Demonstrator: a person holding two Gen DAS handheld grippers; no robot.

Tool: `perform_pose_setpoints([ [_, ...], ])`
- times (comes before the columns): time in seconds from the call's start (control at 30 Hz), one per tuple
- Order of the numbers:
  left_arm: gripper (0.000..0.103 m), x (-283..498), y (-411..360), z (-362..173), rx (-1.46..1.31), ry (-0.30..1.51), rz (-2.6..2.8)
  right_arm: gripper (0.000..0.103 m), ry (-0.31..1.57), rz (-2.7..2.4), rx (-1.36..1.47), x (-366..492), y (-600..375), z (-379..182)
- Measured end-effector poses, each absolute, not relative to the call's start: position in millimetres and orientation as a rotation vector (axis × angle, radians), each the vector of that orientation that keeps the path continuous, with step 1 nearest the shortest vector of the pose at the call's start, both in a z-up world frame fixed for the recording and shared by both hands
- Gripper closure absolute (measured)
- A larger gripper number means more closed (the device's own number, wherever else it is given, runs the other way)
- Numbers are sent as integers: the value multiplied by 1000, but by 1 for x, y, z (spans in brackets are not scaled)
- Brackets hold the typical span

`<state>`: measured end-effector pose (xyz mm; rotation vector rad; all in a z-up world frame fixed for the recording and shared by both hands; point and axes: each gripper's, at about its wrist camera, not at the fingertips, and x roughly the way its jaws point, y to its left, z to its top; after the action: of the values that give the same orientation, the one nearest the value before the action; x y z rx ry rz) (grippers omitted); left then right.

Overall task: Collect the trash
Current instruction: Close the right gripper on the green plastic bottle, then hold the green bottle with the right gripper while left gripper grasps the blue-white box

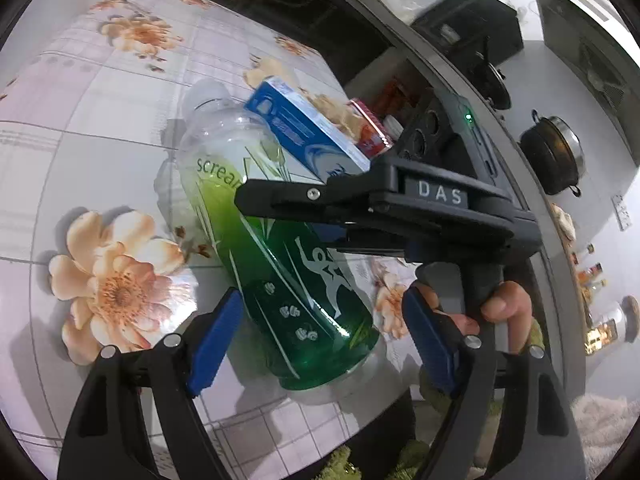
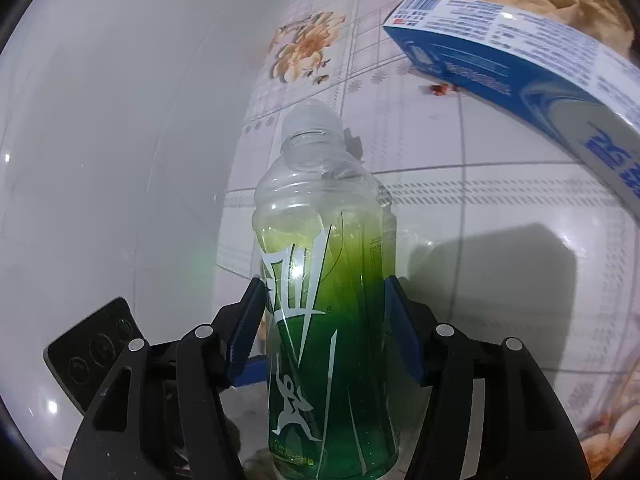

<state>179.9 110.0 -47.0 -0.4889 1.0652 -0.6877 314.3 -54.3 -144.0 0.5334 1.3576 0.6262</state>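
- Firstly, on the bottle (image 1: 280, 248): clear plastic with a green label, base close to the near edge of the table (image 1: 100, 140), cap end pointing away over the flowered cloth.
- Right gripper (image 2: 326, 320) closed narrow around the bottle's lower half, with one blue pad against each side.
- Left gripper (image 1: 320, 320) spread wide around the base of the same bottle, with the pad on the picture's left very near the label and the other pad well apart from it; nothing held.
- Hand (image 1: 504, 300) wrapped on the black handle of the right gripper, just behind the left gripper's far pad.
- Open cloth to the picture's left of the bottle in the left wrist view; less room on the other side, with a blue box (image 1: 304, 136) lying slanted just behind the bottle's shoulder and a red pack (image 1: 370, 128) beyond it.
- Table edge also near in the right wrist view, running just left of the bottle, with plain grey floor past it.
- Dark pot (image 1: 552, 156) far off the table, to the right.
- Readable on the bottle: "screa", cut off by the gripper, and a white running figure lower down.
- Readable on the right gripper's side: "DAS" (image 1: 438, 194).
- On the blue box, a barcode and small print, too small to read.
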Motion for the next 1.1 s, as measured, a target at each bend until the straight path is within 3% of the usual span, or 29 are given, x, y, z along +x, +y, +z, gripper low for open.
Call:
perform_pose_setpoints([
  [0.4, 22, 212, 122, -37, -541, 1066, -606, 46, 1332, 566, 560, 225, -129, -136],
  [0.8, 18, 320, -6, -48, -478, 1159, -478, 46, 1204, 213, 619, 159, -190, -123],
  [1.1, 18, 341, -52, -66, -422, 1121, -242, 46, 1150, 102, 647, 157, -209, -119],
])
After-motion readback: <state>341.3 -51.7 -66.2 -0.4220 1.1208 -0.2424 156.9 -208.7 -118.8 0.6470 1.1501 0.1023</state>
